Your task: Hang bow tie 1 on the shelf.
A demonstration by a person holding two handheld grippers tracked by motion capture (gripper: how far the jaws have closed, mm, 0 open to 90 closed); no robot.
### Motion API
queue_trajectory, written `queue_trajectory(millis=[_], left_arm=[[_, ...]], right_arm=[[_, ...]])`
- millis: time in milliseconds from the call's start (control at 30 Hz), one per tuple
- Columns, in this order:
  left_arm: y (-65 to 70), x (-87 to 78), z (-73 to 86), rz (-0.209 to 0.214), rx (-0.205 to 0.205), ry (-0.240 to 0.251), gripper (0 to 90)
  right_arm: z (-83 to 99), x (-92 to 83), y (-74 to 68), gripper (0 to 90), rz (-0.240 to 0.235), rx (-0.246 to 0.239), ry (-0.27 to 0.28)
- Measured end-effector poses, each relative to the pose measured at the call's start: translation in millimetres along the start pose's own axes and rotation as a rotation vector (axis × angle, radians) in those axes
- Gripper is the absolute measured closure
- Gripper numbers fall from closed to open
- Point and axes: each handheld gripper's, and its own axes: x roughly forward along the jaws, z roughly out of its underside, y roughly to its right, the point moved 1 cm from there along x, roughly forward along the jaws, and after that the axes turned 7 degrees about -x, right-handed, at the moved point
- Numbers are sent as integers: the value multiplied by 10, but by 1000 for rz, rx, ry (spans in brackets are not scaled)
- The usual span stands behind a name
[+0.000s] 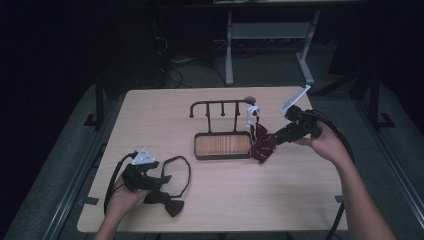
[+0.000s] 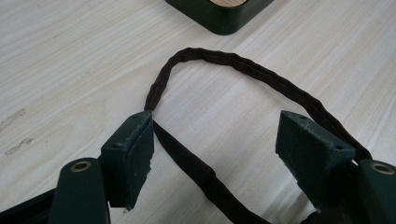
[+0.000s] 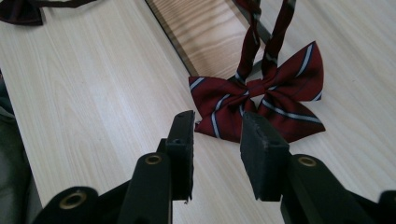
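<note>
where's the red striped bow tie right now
In the high view the red striped bow tie lies on the table at the right end of the rack's tray, just ahead of the right gripper.

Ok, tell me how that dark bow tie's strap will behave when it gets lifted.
The strap lies in a loose loop on the table, so it will probably sag and droop. It looks thin and fabric, likely light. The bow may dangle below it.

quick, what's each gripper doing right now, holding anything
left gripper: open, holding nothing; the dark bow tie's strap lies between its jaws.
right gripper: open, holding nothing, just short of the red striped bow tie.
</note>
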Motion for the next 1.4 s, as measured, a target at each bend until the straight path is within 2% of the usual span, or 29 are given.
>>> queue_trajectory(millis=[633, 1400], left_arm=[[-3, -4, 1, -4, -5, 8, 285], [10, 8, 1, -5, -3, -3, 285]], right_arm=[[265, 157, -146, 521, -16, 18, 30], [462, 289, -307, 473, -37, 25, 46]])
